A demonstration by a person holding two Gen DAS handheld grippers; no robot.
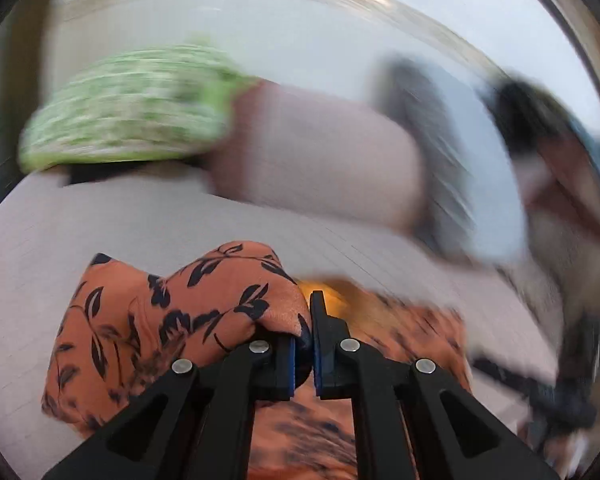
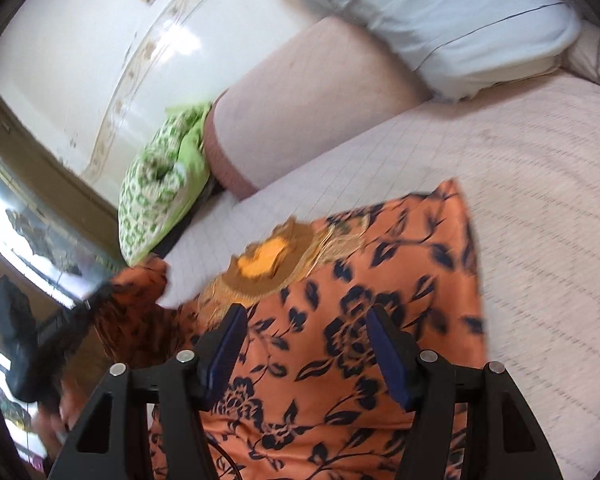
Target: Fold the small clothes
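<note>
An orange garment with dark floral print (image 2: pixel 340 352) lies on the pale quilted bed (image 2: pixel 540 208), its gold embroidered neckline (image 2: pixel 272 268) toward the far side. My left gripper (image 1: pixel 305 336) is shut on a bunched fold of the same orange garment (image 1: pixel 172 312) and holds it just above the bed. In the right wrist view the left gripper (image 2: pixel 96 300) shows at the garment's left edge, blurred. My right gripper (image 2: pixel 306 320) is open and hovers over the middle of the garment, holding nothing.
A green patterned cushion (image 2: pixel 160 184) and a pinkish bolster (image 2: pixel 300 112) lie at the head of the bed. A light blue pillow (image 2: pixel 440 20) rests behind the bolster. A white wall (image 2: pixel 80 40) is behind them. The left wrist view is motion-blurred.
</note>
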